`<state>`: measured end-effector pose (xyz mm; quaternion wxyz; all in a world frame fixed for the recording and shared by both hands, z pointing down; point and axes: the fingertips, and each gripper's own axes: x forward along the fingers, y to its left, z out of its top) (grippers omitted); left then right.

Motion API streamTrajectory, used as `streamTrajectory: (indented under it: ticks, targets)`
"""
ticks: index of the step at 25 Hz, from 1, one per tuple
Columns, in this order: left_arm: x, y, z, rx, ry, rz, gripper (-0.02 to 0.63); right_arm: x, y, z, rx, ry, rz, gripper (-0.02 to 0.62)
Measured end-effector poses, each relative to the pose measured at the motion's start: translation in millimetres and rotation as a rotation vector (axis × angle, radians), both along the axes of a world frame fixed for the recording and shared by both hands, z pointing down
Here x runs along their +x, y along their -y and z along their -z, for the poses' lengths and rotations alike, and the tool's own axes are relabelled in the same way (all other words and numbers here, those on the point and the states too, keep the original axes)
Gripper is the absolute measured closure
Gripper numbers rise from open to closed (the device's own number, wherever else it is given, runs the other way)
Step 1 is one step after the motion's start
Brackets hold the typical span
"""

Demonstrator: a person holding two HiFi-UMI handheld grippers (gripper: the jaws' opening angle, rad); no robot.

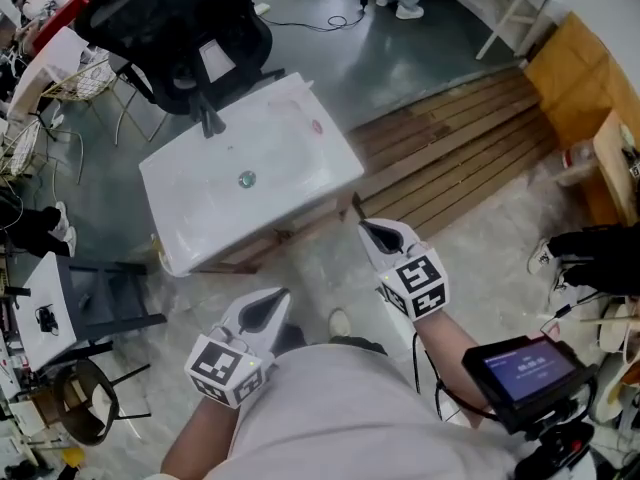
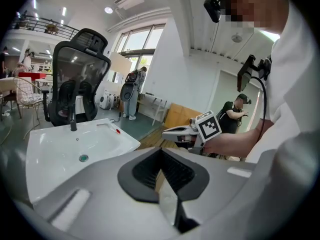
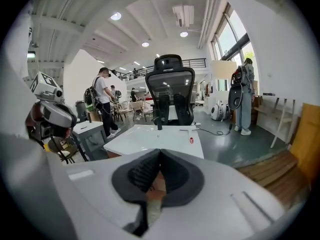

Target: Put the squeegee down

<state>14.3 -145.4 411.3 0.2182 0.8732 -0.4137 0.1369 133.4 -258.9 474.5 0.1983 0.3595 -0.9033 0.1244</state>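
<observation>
The white sink stands on its frame ahead of me, with a black faucet and a red mark on its rim. In the right gripper view a thin grey T-shaped tool lies on the sink's rim just past the red mark; it looks like the squeegee. My left gripper is held close to my body, short of the sink, with its jaws together and nothing between them. My right gripper hovers off the sink's near right corner, shut and empty.
A black office chair stands behind the sink. Wooden decking runs to the right. A small grey table and a stool are at the left. A monitor rig hangs by my right arm. People stand in the background.
</observation>
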Motion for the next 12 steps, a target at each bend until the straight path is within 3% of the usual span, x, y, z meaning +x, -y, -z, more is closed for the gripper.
streamTrajectory:
  ticks: [6,12]
  targets:
    - [-8,-9,12,0.056,-0.015,-0.046,0.600,-1,-37,15,0.017,-0.013,-0.022,0.592]
    - [-51,-32,29,0.098,-0.025,-0.072,0.600,-39,-68,43,0.061,-0.029,-0.031,0.593]
